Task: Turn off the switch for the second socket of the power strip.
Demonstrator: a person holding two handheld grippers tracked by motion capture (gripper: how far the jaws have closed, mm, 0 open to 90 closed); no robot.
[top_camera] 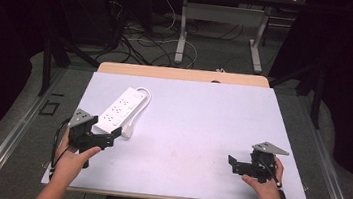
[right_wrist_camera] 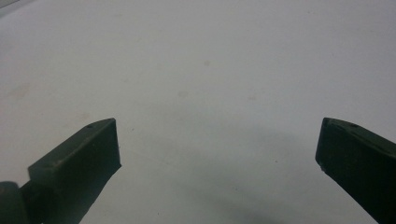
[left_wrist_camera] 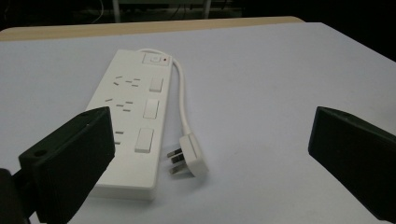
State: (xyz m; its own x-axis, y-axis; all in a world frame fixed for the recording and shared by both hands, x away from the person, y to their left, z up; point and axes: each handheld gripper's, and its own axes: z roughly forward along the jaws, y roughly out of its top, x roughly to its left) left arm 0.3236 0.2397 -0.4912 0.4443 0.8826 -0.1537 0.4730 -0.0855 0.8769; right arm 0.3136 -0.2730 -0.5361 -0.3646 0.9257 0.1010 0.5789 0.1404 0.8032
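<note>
White power strip (top_camera: 121,107) — left half of white table (top_camera: 201,127), plug (left_wrist_camera: 189,158) alongside, bare surface rightward. Left gripper (top_camera: 109,139) at its near end, right gripper (top_camera: 231,163) apart — both gaping wide, empty; sockets partly hidden by one jaw.

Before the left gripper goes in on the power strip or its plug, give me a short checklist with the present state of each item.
1. Left gripper jaws wide apart, nothing between the pads: ok.
2. Plug lies free on the table beside the power strip, prongs facing the strip, not inserted: ok.
3. Cord loops from the strip's far end to the plug, no tangle: ok.
4. Right gripper open above bare table, apart from the strip: ok.
5. Whether the strip's switch is off: cannot tell.
</note>
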